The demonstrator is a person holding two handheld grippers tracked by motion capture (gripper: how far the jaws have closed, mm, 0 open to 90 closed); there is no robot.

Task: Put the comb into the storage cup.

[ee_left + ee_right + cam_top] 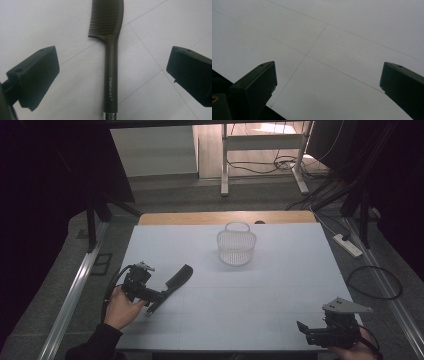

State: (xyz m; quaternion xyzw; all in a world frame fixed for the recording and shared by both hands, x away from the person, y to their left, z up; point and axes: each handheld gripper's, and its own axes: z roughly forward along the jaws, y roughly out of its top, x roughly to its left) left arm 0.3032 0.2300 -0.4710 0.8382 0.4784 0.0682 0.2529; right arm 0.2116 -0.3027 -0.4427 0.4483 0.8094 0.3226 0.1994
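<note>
left gripper view: the comb [111, 62] is seen lying flat on the pale table [37, 22], its long axis running straight ahead between the spread jaws of the left gripper [112, 75], handle nearest, teeth far, neither pad touching it. high view: the same dark comb [175, 282] is placed just ahead of the left gripper [150, 295]; the right gripper [305, 330], also spread and empty, is kept well apart. smooth matte plastic and fine, even teeth are shown; a white mesh basket [236, 247] is set beyond.
</note>
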